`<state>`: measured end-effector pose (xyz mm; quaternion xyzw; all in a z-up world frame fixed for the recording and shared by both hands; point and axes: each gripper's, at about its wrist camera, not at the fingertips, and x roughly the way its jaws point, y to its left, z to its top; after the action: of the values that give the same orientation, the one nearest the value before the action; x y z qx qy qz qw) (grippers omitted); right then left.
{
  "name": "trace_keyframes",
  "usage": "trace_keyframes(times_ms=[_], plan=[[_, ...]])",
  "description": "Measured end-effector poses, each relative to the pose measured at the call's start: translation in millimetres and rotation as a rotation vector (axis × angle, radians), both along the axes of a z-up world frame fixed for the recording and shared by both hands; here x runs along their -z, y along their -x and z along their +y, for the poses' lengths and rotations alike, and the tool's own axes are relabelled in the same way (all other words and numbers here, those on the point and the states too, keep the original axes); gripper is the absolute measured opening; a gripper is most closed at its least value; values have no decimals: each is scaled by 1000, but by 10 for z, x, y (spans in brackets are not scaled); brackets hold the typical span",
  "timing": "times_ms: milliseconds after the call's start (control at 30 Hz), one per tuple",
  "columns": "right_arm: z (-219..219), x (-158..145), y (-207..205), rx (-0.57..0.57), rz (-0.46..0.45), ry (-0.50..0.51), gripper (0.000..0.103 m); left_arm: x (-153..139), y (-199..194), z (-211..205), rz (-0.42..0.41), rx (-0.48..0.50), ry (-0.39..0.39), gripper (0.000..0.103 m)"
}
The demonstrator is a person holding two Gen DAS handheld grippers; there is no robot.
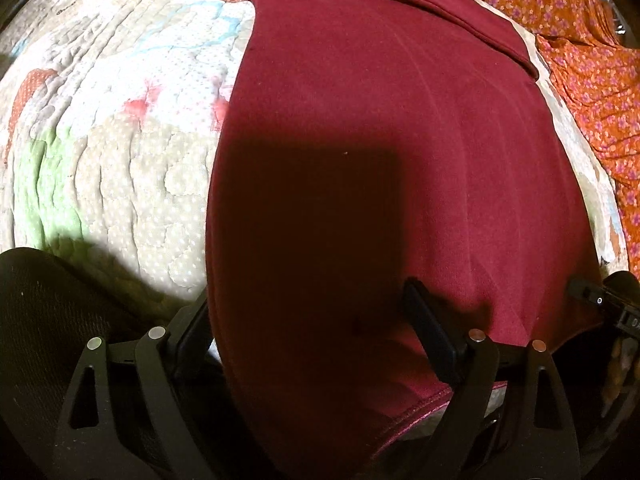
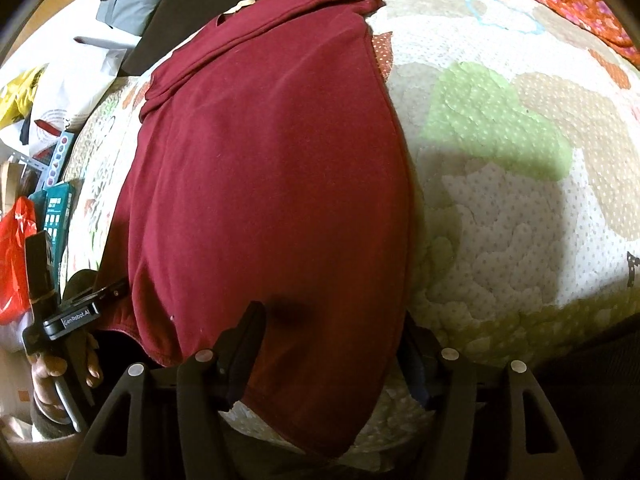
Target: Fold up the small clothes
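On a patchwork quilt [image 1: 120, 160] a dark red garment [image 1: 380, 140] is laid flat, folded lengthwise into a long band whose long axis runs from the near hem, at the grippers, away to a turned-over fold at the far end. Beyond it an orange floral cloth [image 1: 580, 60] is spread on the quilt. The near hem is straddled by the left gripper [image 1: 308, 320], whose jaws are held wide apart: one finger is set on the quilt just off the garment's left edge, the other rests over the red cloth, and nothing is pinched. The right gripper [image 2: 332, 344] is likewise released, one finger on the red cloth, the other just past its right edge. No containers are seen on the quilt; beside the bed, boxes [image 2: 56, 208] and a red bag [image 2: 14, 256] are seen, contents unclear.
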<state>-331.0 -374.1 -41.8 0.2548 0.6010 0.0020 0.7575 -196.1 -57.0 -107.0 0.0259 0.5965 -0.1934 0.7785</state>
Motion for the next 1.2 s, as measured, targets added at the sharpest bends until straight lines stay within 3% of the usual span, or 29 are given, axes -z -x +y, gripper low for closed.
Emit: trace_keyframes(times_ms=[133, 167, 200, 233, 267, 367, 433, 567, 667, 833, 1000, 1133, 1200], plan=[[30, 4, -20, -13, -6, 5, 62, 1, 33, -40, -6, 5, 1, 90], [41, -7, -25, -25, -14, 9, 55, -8, 43, -45, -6, 13, 5, 87], [67, -40, -35, -47, -36, 8, 46, -21, 55, -36, -5, 17, 17, 77], [83, -83, -46, -58, -61, -9, 26, -50, 61, -17, -3, 16, 33, 70], [80, -130, -61, -62, -89, -46, 12, -90, 52, 6, -1, 16, 50, 50], [30, -392, -160, -59, -189, -118, 10, -267, -74, 150, 26, -4, 141, 5], [0, -654, -269, -68, -274, -103, 10, -450, -199, 233, 27, -14, 219, 5], [-69, -1032, -526, -81, -396, -77, 10, -880, -409, 237, -62, 5, 267, 5], [-125, -1169, -820, -80, -449, -73, 10, -1119, -682, 160, -114, 17, 276, 5], [-325, -1228, -1364, -45, -493, -75, 10, -1282, -1340, -80, -166, 3, 276, 5], [-675, -1138, -2056, 4, -501, -34, 10, -1234, -2167, -463, -177, -36, 245, 5], [-1004, -759, -2669, 102, -450, 22, 10, -924, -2830, -615, -162, -140, 207, 5], [-1145, -491, -2956, 145, -404, -4, 10, -781, -3075, -619, -115, -183, 207, 6]])
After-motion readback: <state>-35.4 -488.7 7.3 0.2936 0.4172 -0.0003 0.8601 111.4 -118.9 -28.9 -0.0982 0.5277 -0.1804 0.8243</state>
